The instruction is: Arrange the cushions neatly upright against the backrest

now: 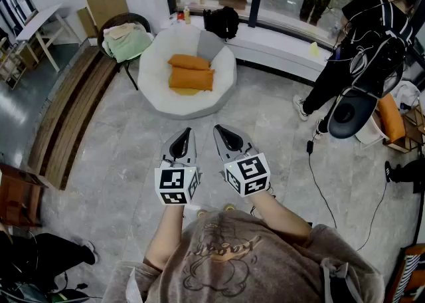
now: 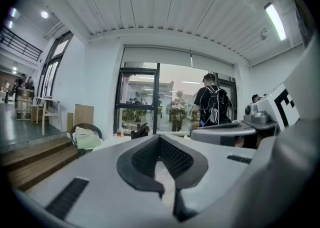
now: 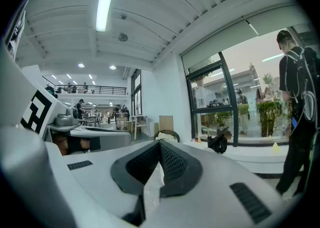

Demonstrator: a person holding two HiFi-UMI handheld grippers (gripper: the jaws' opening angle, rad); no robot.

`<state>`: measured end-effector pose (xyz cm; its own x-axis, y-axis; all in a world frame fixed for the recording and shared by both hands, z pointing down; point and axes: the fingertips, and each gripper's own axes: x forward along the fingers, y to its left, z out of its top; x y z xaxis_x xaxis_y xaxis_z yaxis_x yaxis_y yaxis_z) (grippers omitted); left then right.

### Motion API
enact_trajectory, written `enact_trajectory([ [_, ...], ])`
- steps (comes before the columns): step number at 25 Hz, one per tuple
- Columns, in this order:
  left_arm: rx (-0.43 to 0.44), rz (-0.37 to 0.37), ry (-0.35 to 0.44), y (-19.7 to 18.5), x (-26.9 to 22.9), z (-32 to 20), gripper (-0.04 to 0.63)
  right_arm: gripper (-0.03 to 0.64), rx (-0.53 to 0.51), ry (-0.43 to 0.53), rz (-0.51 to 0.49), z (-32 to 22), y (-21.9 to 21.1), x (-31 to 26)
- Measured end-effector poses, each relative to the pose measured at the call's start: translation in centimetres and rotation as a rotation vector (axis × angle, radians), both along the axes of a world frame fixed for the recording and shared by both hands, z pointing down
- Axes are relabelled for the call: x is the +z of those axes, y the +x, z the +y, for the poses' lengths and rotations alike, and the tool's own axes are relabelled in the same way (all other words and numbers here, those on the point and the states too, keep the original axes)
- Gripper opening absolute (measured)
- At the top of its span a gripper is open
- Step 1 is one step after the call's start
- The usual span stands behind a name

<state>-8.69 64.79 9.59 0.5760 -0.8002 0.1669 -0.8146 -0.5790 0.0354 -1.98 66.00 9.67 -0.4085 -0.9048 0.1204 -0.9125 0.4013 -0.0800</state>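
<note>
Head view. Left gripper (image 1: 182, 137) and right gripper (image 1: 223, 133) are held side by side, close but apart, low over the grey stone floor (image 1: 265, 115). Each narrows to a point, jaws together, nothing in them. Well ahead of them is the round white seat (image 1: 154, 89). The rear orange cushion (image 1: 188, 62) and front orange cushion (image 1: 191, 79) lie flat on its middle, overlapping, neither one upright. A grey cushion (image 1: 210, 45) is propped at the seat's rear rim. A black bag (image 1: 221, 21) sits on the window ledge (image 1: 279, 46) behind the seat. A chair with pale cloth (image 1: 126, 39) stands just left of the seat, with wooden steps (image 1: 70, 112) further left. A person in black (image 1: 368, 36) with a backpack stands at right.

Left gripper view. The jaws are fully closed, dark pads meeting at the tip, with nothing between them. The gripper points roughly level toward the window wall. The seat shows only as a white edge just over the jaws, and the cushions cannot be made out. The right gripper's marker cube is at the right edge, and the person in black stands at the glass.

Right gripper view. The jaws are fully closed and empty, tips touching. The left gripper lies alongside at left. The black bag and the chair show beyond the tip, and the person in black is at far right. The cushions are hidden behind the jaws.
</note>
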Motion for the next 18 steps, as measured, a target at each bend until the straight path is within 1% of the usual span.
enact_trajectory([
  [6, 0.011, 0.000, -0.004, -0.5, 0.3, 0.6, 0.005, 0.018, -0.009, 0.016, -0.044, 0.8, -0.7, -0.2],
  [12, 0.047, -0.004, -0.011, -1.5, 0.0, 0.5, 0.005, 0.018, -0.014, 0.028, -0.059, 1.1, -1.7, -0.7],
  [15, 0.067, -0.008, -0.020, -1.8, 0.5, 0.7, 0.005, 0.018, -0.011, 0.037, -0.062, 1.3, -2.0, -0.5],
  [18, 0.069, -0.006, -0.028, -2.4, 1.2, 0.4, 0.005, 0.018, -0.002, 0.035, -0.052, 1.3, -2.1, 0.1],
])
